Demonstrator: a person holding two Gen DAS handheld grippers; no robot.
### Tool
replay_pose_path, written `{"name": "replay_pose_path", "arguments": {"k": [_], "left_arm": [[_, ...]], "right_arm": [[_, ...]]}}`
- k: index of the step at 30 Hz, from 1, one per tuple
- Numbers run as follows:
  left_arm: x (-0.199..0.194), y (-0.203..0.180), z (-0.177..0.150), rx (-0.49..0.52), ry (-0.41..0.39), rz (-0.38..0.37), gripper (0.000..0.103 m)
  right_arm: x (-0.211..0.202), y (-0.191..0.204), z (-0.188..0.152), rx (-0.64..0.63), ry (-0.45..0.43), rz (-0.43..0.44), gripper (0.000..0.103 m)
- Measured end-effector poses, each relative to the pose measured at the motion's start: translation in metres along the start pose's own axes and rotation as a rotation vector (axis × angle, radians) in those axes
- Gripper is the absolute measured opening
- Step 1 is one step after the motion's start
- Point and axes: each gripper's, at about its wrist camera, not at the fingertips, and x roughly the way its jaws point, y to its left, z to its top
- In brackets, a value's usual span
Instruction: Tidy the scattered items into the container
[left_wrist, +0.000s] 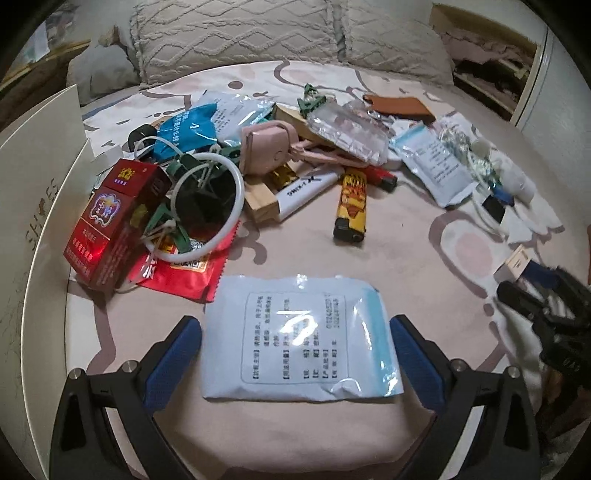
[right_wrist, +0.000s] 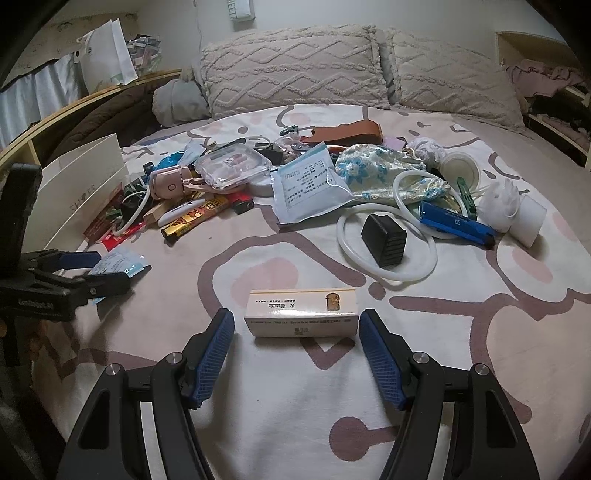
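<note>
Barely started; heap beyond both tongs, shoebox far left; left tongs spread around wipe pack; right tongs spread around matchbox; nothing pinched.

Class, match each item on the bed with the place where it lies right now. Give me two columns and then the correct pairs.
Items
1. white pouch
2. small cardboard box
3. black cube
4. blue pen case

Places
A. inside the white ring
B. between the fingers of the left claw, on the sheet
C. beside the floral pouch
D. between the fingers of the right claw, untouched

Pairs: 1-B, 2-D, 3-A, 4-C
</note>
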Motion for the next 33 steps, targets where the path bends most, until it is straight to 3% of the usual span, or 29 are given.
{"name": "replay_pose_path", "arguments": {"k": [8,20,33], "left_arm": [[-0.0003,-0.0005,-0.0011,-0.005,-0.012,0.000,0.097],[-0.0037,-0.0014,-0.0041,-0.034,-0.053,0.047,0.080],[-0.0094,-0.0079,-0.0075,-0.050,-0.099,0.076,0.077]], "right_arm": [[0.0006,0.0000,0.0001,-0.002,0.005,0.000,0.071],[0.0002,-0.0002,-0.0008,0.002,0.000,0.003,0.071],[-0.0022,-0.0033,-0.0005,0.020,-0.011,0.012,0.071]]}}
